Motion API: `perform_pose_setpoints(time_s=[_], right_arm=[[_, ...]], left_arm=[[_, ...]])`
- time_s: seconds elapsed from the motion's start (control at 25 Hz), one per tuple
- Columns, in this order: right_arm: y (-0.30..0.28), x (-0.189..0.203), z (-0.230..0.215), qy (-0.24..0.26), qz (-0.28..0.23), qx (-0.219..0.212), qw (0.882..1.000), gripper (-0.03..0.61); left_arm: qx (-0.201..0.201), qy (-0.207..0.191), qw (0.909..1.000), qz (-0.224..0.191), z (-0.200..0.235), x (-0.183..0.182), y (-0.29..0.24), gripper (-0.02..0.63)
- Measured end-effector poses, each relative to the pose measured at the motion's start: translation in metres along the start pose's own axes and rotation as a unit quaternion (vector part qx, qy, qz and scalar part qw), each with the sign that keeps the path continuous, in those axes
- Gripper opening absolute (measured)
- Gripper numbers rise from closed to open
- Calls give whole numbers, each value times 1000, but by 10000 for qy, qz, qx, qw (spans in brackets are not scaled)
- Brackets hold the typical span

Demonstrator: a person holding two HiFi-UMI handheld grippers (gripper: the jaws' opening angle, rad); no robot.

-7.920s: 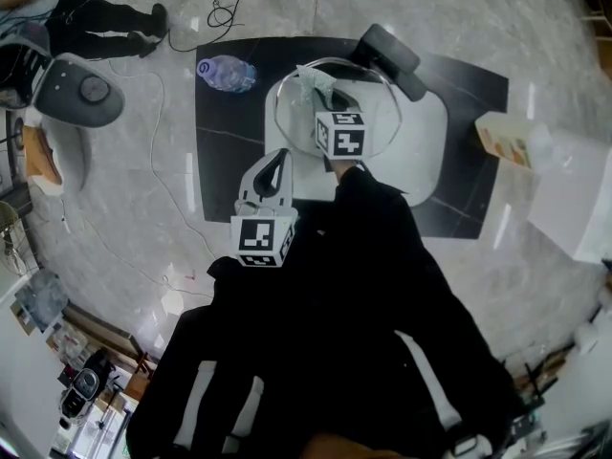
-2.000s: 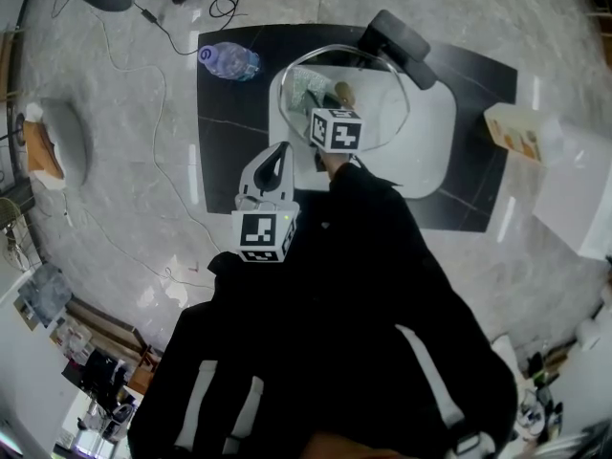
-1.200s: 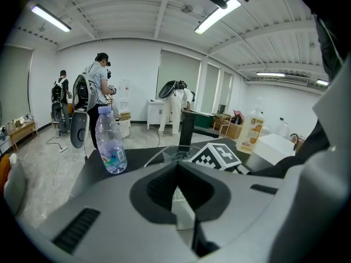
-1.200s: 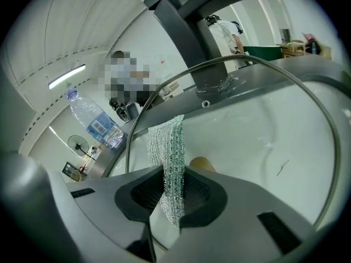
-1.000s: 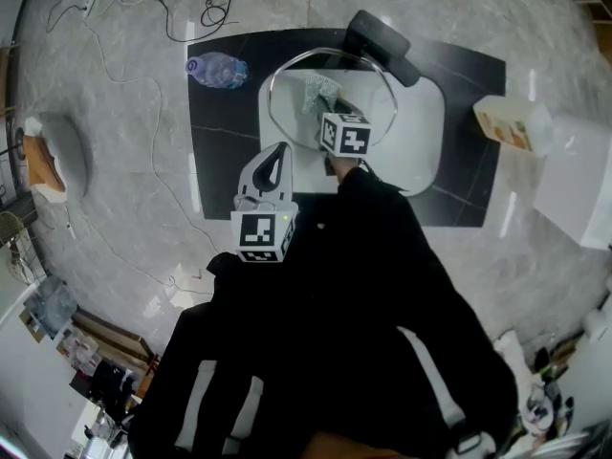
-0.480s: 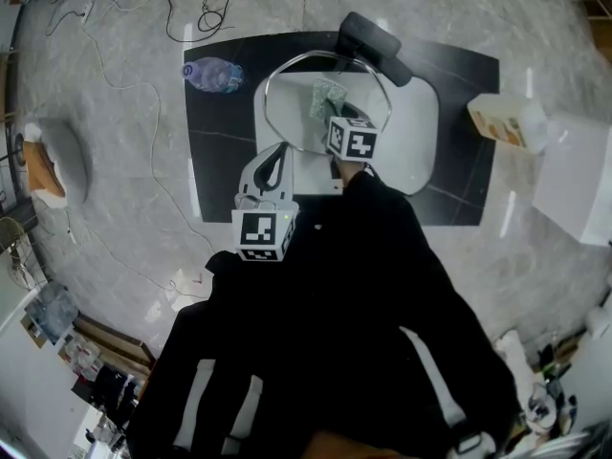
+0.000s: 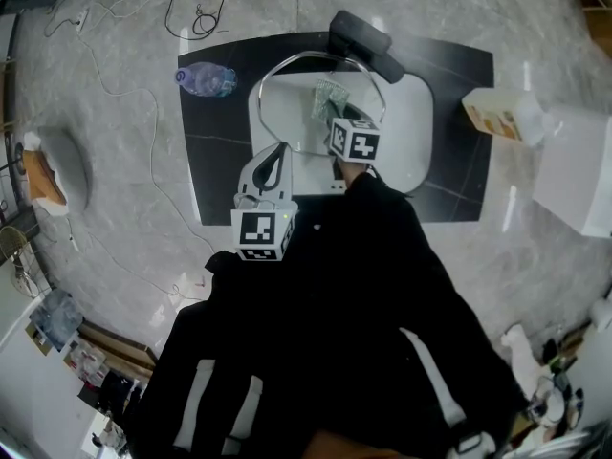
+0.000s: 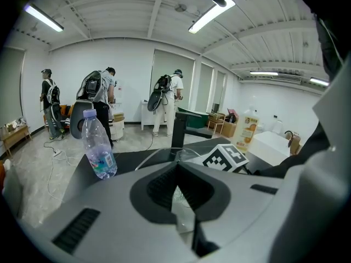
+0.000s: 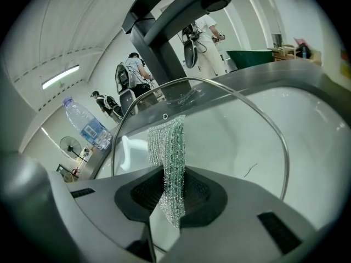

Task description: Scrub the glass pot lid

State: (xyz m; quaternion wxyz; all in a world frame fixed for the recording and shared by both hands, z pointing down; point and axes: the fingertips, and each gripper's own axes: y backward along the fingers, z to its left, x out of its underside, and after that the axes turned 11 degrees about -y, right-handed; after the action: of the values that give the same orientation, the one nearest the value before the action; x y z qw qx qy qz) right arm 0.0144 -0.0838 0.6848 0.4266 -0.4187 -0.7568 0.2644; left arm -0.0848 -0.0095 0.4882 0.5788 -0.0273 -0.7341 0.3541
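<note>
The glass pot lid (image 7: 287, 113) stands on edge in the white sink (image 7: 413, 113), just before the black tap (image 7: 363, 44). The left tongs (image 8: 178, 193) appear to be clamped on its lower rim, though the glass is hard to make out between the jaws. The right tongs (image 9: 173, 193) are closed on a green mesh scourer (image 9: 170, 152), which is laid against the glass.

For a sound scrub, the lid should be braced firmly, and the scourer pressed flat and drawn over the whole pane, rim included. The tap could be struck on wide strokes. A water bottle (image 7: 204, 77) stands on the desk (image 7: 220, 161) left of the sink. A detergent bottle (image 7: 497, 120) is set well apart on the right.
</note>
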Motion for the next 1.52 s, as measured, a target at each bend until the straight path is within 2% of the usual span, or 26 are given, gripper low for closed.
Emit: perform_pose_setpoints(time_s=[0.8, 1.52], right_arm=[[20, -8, -35, -132, -96, 289, 9994, 70], [44, -15, -61, -82, -160, 743, 9971, 70]], left_arm=[[103, -44, 9999, -23, -6, -4, -4, 3], [98, -58, 9999, -33, -9, -6, -5, 3]])
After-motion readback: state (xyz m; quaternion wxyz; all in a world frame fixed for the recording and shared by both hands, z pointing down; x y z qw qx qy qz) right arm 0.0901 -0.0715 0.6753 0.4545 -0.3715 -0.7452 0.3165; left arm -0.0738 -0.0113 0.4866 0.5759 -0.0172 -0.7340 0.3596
